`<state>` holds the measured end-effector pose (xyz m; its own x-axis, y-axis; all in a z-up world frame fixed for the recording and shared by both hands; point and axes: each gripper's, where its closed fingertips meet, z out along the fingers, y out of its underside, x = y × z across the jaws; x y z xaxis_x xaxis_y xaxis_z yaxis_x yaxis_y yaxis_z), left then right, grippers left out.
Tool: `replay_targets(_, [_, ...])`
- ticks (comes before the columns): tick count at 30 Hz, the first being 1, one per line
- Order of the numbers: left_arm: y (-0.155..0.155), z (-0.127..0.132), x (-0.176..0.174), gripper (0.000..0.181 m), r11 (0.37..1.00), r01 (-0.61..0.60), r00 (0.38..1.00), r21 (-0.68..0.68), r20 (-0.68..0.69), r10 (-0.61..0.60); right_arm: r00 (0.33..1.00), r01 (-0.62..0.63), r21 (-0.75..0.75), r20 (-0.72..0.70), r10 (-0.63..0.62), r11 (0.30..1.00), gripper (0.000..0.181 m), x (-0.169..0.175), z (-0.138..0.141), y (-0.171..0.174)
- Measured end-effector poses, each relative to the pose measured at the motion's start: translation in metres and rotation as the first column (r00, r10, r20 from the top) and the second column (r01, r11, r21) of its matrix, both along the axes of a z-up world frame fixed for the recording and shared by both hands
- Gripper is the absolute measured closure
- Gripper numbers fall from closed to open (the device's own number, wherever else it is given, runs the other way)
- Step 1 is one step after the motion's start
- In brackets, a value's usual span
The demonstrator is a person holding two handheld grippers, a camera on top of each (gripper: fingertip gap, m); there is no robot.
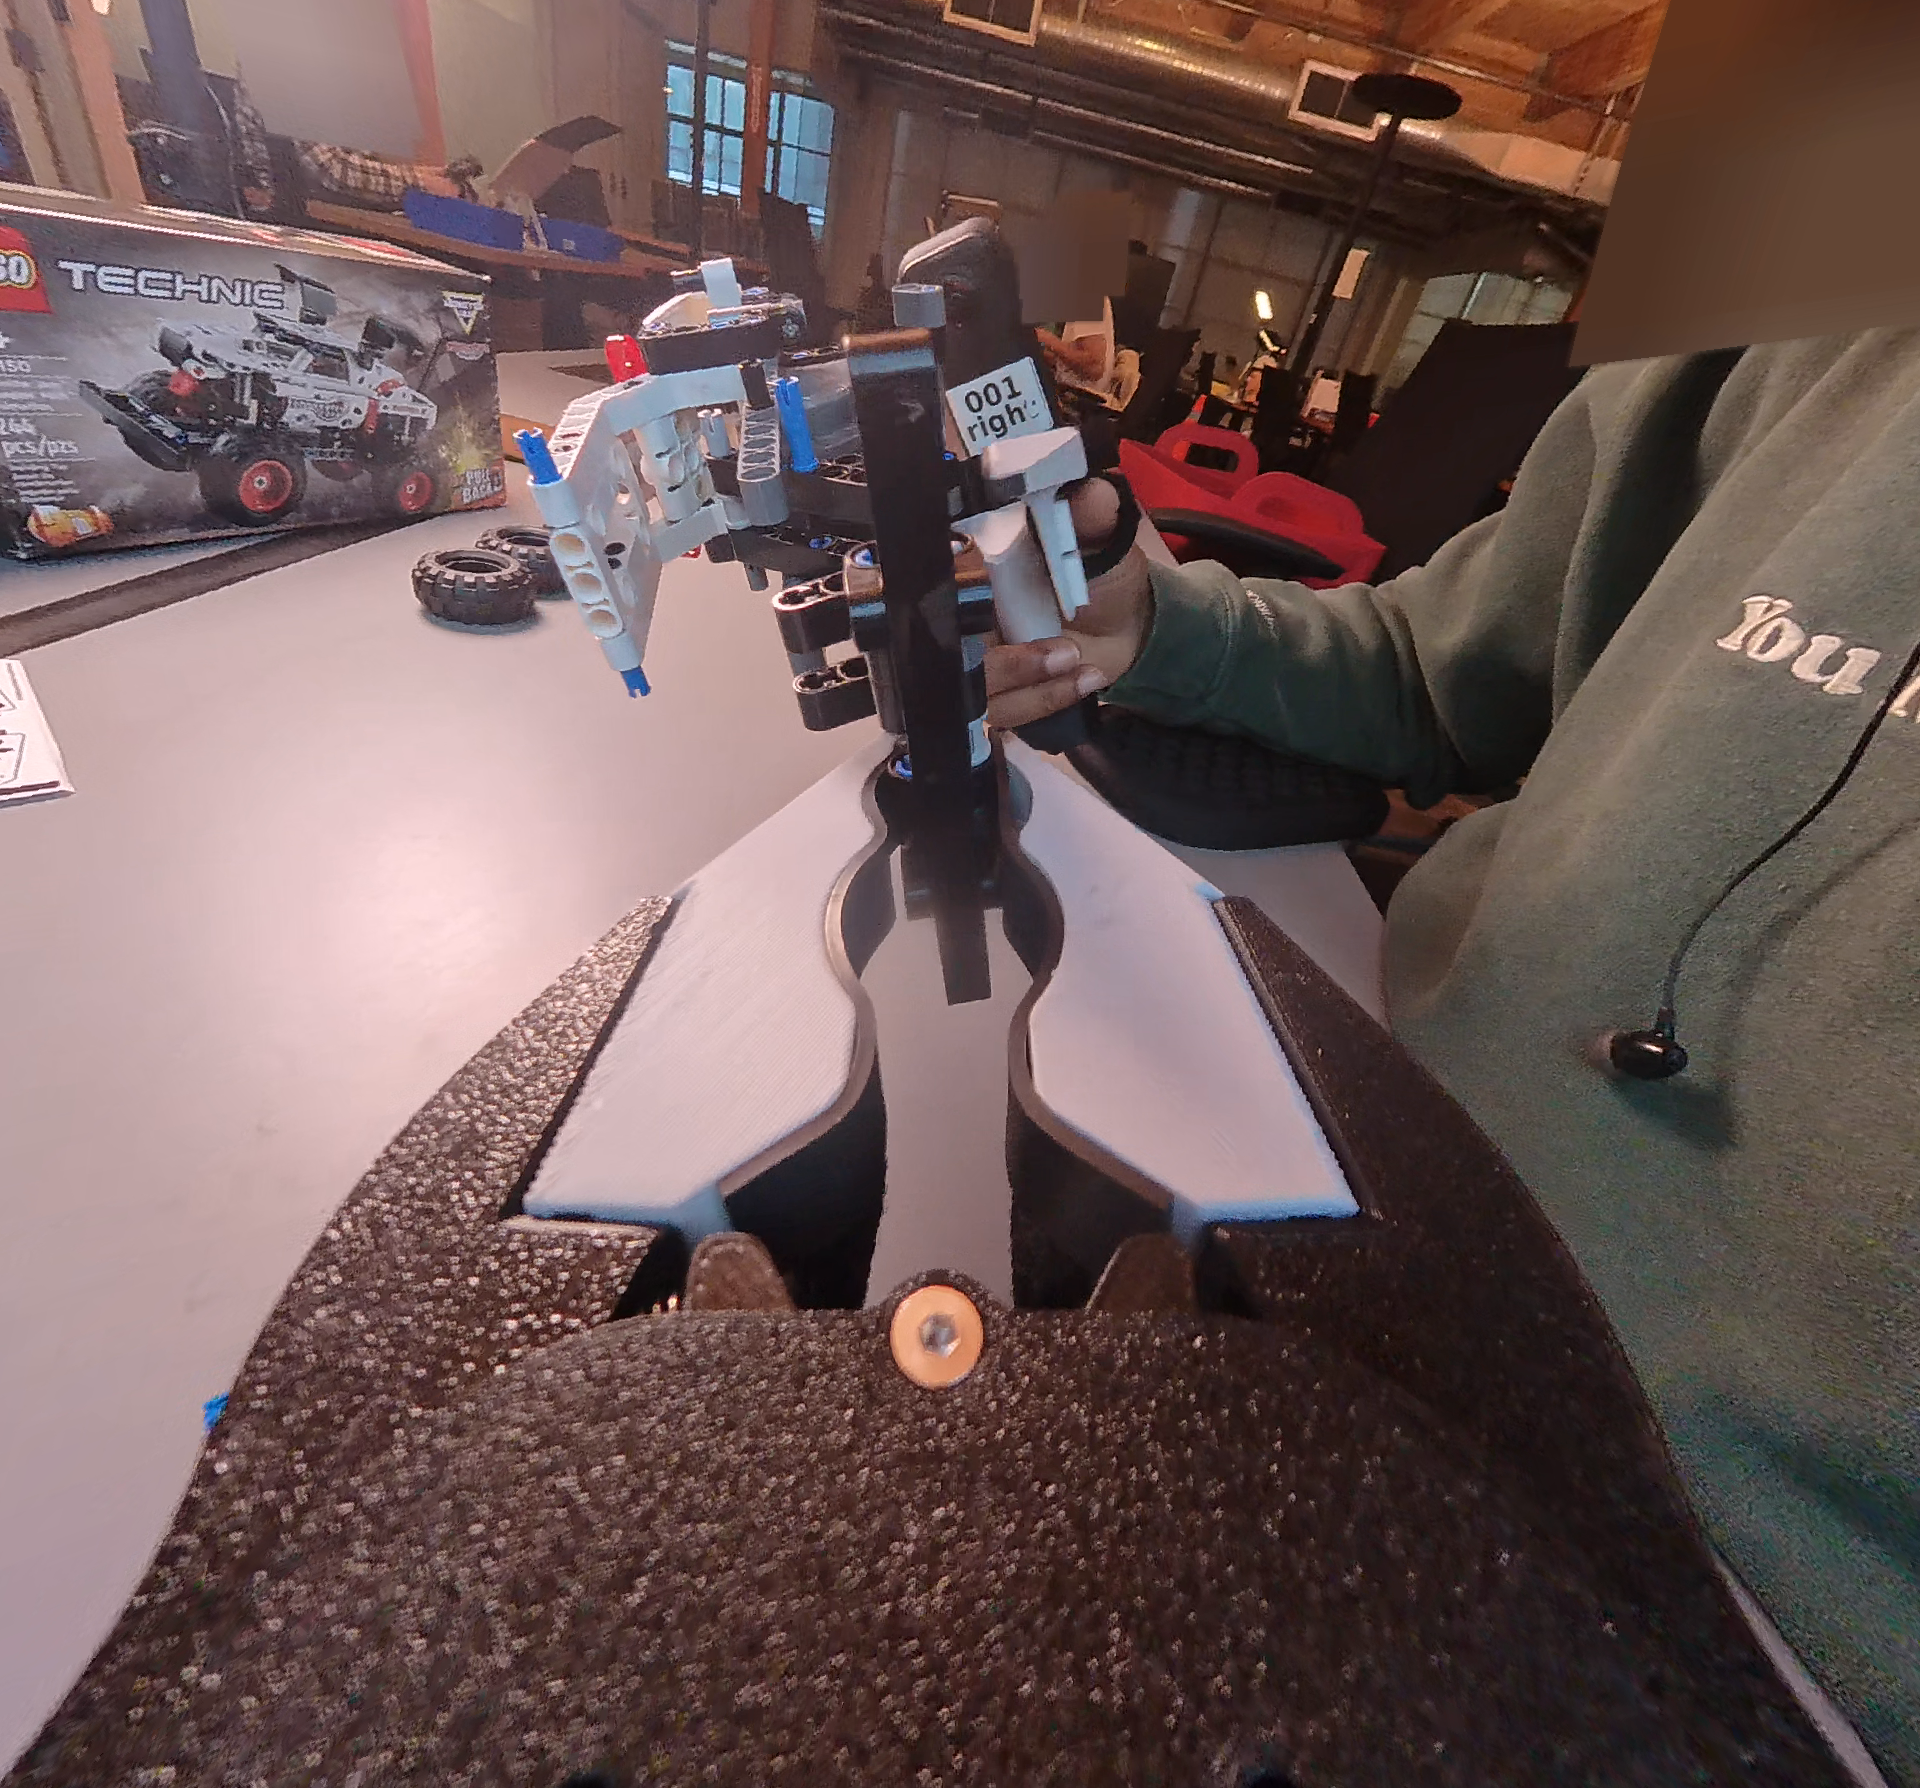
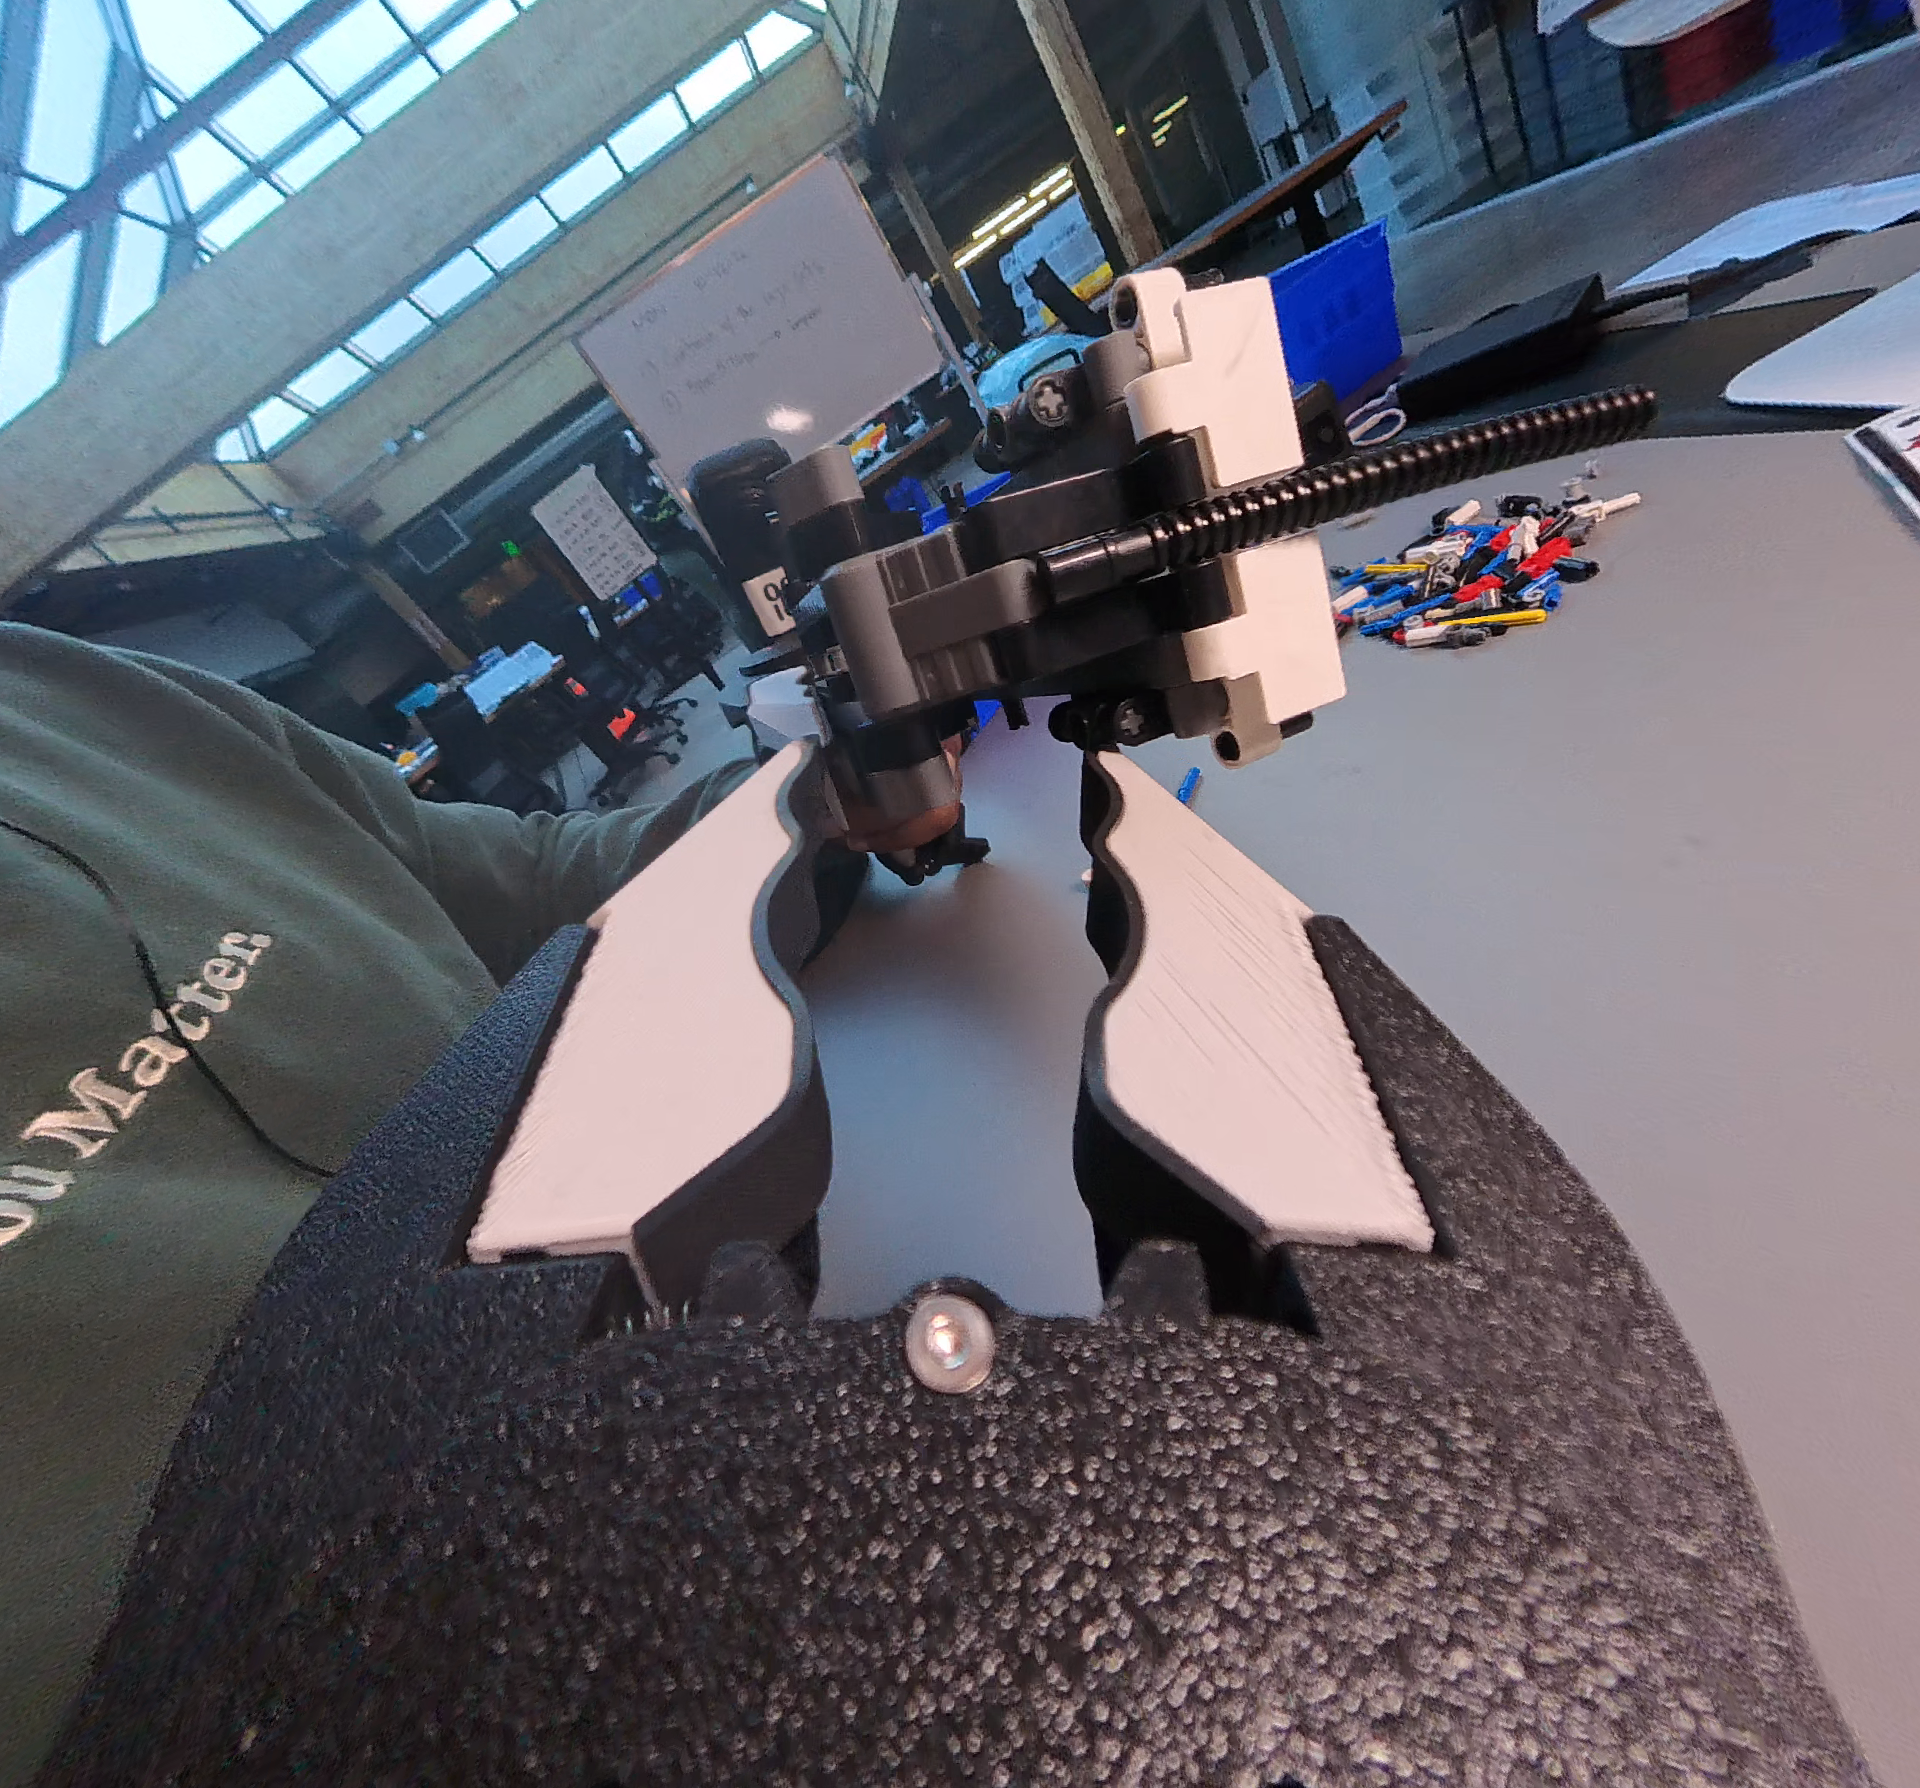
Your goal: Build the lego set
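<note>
Hidden and cut-off parts

The set box [image 1: 208,388] runs off the left edge; the right gripper [image 1: 940,533] hides the model's [image 1: 707,450] rear; the loose pieces [image 2: 1475,575] are too small to sort.

Left hand-held gripper [image 1: 940,772] raised, fingers nearly closed, right hand-held gripper [image 2: 940,772] raised, fingers parted, facing each other

Glossy plastic lego model [image 2: 1091,554]; matt grey table [image 2: 1558,855].
</note>
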<state>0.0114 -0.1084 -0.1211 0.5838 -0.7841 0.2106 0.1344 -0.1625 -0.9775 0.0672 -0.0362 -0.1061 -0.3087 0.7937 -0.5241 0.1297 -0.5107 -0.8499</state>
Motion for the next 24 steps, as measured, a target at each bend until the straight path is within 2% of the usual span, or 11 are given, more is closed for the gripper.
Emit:
replay_targets(2, [-0.001, 0.002, 0.0, 0.167, 1.0, 0.01, 1.0, -0.002, 0.014, -0.01, 1.0, 0.016, 0.026, -0.009, -0.016, 1.0, 0.143, 0.001, 0.001, 0.001])
replay_targets(3, [-0.001, 0.002, 0.0, 0.168, 1.0, 0.01, 1.0, -0.002, 0.015, -0.01, 1.0, 0.017, 0.038, -0.024, -0.016, 0.999, 0.158, 0.002, 0.003, 0.0])
replay_targets(4, [-0.001, 0.002, 0.0, 0.168, 1.0, 0.009, 1.0, -0.002, 0.015, -0.009, 0.999, 0.03, 0.046, -0.036, -0.029, 0.998, 0.165, 0.002, 0.005, 0.001])
replay_targets(9, [-0.002, 0.002, 0.0, 0.168, 1.0, 0.025, 0.999, -0.011, 0.026, -0.024, 0.998, 0.051, 0.168, -0.029, -0.047, 0.984, 0.166, 0.003, -0.002, 0.0])
replay_targets(13, [0.002, -0.002, -0.004, 0.168, 1.0, -0.007, 1.0, -0.024, 0.005, 0.007, 0.995, 0.102, 0.309, -0.034, -0.096, 0.945, 0.166, 0.002, -0.005, 0.001])
replay_targets(17, [0.005, -0.007, -0.007, 0.168, 0.998, -0.056, 0.997, -0.016, -0.058, 0.055, 0.99, 0.141, 0.451, -0.056, -0.129, 0.881, 0.166, 0.001, -0.009, -0.002])
replay_targets(20, [0.007, -0.015, -0.006, 0.159, 0.996, -0.086, 0.987, -0.008, -0.138, 0.084, 0.985, 0.17, 0.529, -0.093, -0.142, 0.831, 0.166, 0.002, -0.01, -0.003])
replay_targets(24, [0.012, -0.021, -0.01, 0.165, 0.988, -0.149, 0.961, 0.032, -0.232, 0.152, 0.984, 0.18, 0.599, -0.12, -0.135, 0.78, 0.166, 0.002, -0.014, -0.005])
